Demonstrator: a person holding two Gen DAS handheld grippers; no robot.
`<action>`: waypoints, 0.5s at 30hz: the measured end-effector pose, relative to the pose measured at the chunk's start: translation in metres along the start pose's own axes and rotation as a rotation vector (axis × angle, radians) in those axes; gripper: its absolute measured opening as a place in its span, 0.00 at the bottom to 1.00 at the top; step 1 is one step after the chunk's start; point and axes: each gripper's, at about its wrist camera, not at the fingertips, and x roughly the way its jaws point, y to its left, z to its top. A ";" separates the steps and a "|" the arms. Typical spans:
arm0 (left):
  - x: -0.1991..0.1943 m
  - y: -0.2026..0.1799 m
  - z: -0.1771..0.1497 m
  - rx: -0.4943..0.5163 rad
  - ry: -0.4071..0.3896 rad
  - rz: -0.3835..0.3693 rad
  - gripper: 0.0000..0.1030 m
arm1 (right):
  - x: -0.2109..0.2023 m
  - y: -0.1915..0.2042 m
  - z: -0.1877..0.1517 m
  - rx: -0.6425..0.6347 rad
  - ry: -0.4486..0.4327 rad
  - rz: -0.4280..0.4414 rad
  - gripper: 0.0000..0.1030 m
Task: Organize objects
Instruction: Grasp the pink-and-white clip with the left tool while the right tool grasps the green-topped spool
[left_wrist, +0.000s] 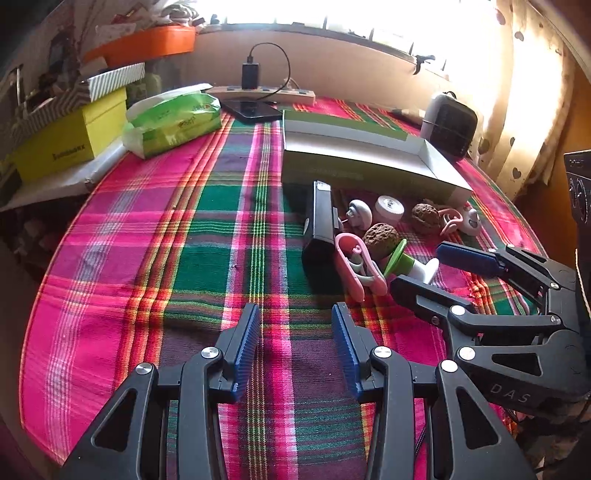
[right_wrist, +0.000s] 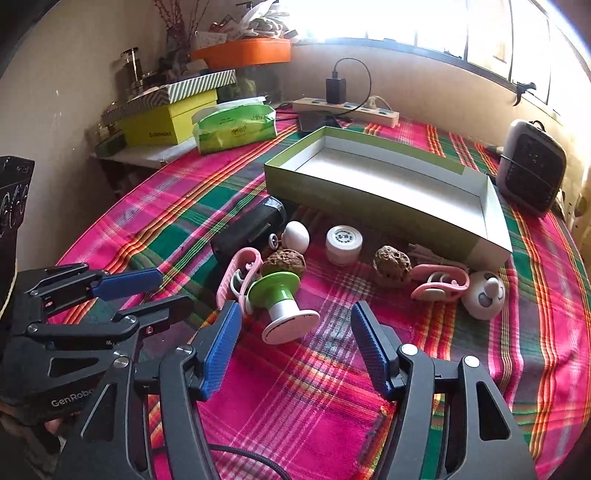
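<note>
Progress: nothing packed yet, by the look of it; box (right_wrist: 388, 184) open and bare inside, every small item out on the cloth (right_wrist: 295, 398) in front of its near wall.
Left to do: likely all of it, judging by the loose row: black case (right_wrist: 247, 230), white egg toy (right_wrist: 296, 236), white jar (right_wrist: 343, 244), two brown lumps (right_wrist: 286, 260) (right_wrist: 392, 266), two pink clips (right_wrist: 236, 280) (right_wrist: 439, 282), white face toy (right_wrist: 482, 295), green-and-white spool (right_wrist: 282, 304).
Right gripper (right_wrist: 295, 343): spread wide, holding nothing, low over the cloth.
Nearest item: spool, lying on its side, white flange toward the fingers, just ahead of the gap and slightly toward the left finger; not touching either pad.
Beside the spool: near pink clip against its green end, brown lump just behind.
Left gripper (left_wrist: 295, 350): spread too, holding nothing, above bare cloth; pile ahead and to its right, well apart from the fingers.
Box from the left view: (left_wrist: 369, 162) beyond the pile, near wall facing the items.
Likely next: short advance and a close on the spool's narrow waist, then a lift over the box wall.
</note>
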 end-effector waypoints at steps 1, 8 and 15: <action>0.000 0.000 0.000 0.002 -0.001 0.000 0.38 | 0.002 0.000 0.000 -0.001 0.005 0.003 0.60; 0.001 0.002 0.001 0.002 -0.002 0.000 0.38 | 0.010 -0.004 -0.003 0.013 0.028 0.006 0.40; 0.003 -0.004 0.005 -0.001 0.010 -0.041 0.38 | 0.007 -0.015 -0.005 0.050 0.022 0.001 0.32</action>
